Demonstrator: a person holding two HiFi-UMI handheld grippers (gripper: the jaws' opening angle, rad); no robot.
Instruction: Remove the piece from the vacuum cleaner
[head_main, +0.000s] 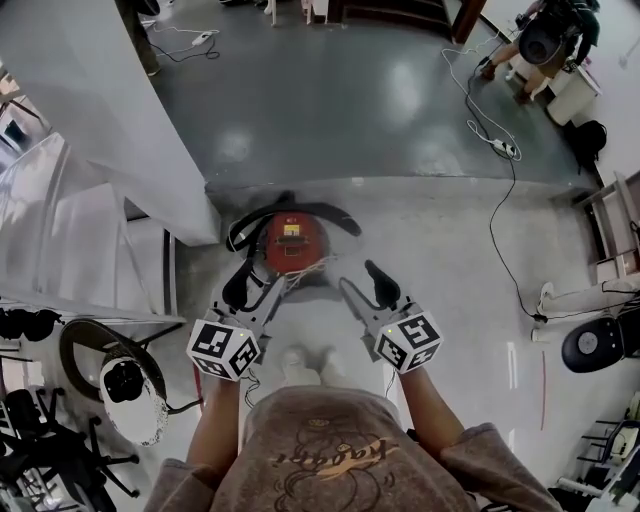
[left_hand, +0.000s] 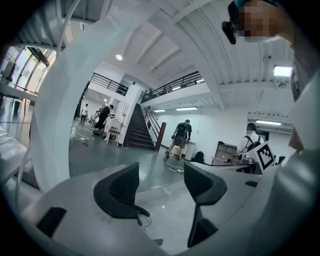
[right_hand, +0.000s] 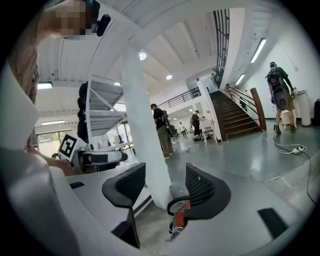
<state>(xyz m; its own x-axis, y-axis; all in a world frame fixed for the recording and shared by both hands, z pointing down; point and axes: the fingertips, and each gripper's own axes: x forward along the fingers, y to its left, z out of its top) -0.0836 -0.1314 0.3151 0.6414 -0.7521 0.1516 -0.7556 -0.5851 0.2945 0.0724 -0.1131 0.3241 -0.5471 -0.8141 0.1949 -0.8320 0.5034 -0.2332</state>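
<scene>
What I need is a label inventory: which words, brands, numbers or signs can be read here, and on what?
No text reads clearly.
Sweatshirt: cursive print, upside down, illegible.
Yellow label on the red vacuum cleaner: too small to read.
Marker cubes: square patterns only, no words.

Grey floor (head_main: 400, 100), red vacuum cleaner (head_main: 293, 240), white power strip (head_main: 503, 148)
</scene>
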